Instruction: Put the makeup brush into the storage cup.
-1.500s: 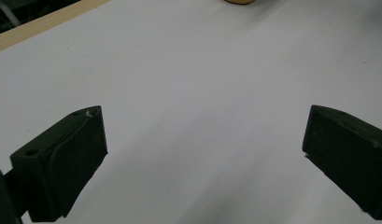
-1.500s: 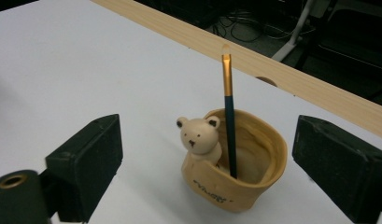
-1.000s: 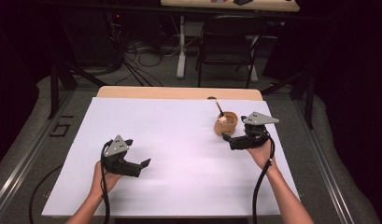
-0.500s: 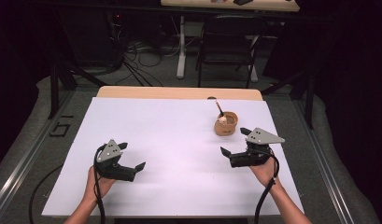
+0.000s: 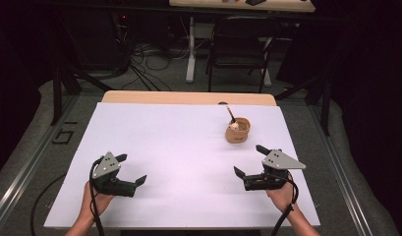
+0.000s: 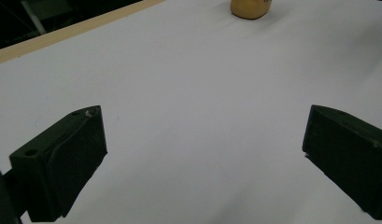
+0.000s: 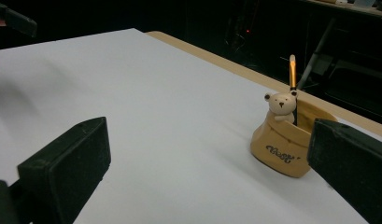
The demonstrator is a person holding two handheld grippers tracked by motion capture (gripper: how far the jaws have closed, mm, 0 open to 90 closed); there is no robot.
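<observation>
A tan pen holder [image 5: 238,131] with a small bear figure stands on the white table top [image 5: 188,147], right of the middle toward the back. A pencil [image 5: 231,115] sticks up out of it. My right gripper [image 5: 248,160] hovers near the front right, open and holding nothing, well in front of the holder. In the right gripper view the holder [image 7: 284,144] and pencil [image 7: 292,70] stand ahead, just inside the right jaw. My left gripper [image 5: 132,168] is at the front left, open and holding nothing. In the left gripper view the holder [image 6: 251,7] is far ahead.
A wooden table edge [image 5: 188,97] runs along the back of the white sheet. Behind the table are a dark chair [image 5: 238,44], cables on the floor [image 5: 144,59] and another table [image 5: 238,4]. The left gripper [image 7: 11,21] shows at the top left of the right gripper view.
Both grippers have drawn back toward the near edge of the table. The right one has moved away from the pen holder. Both stay open.
</observation>
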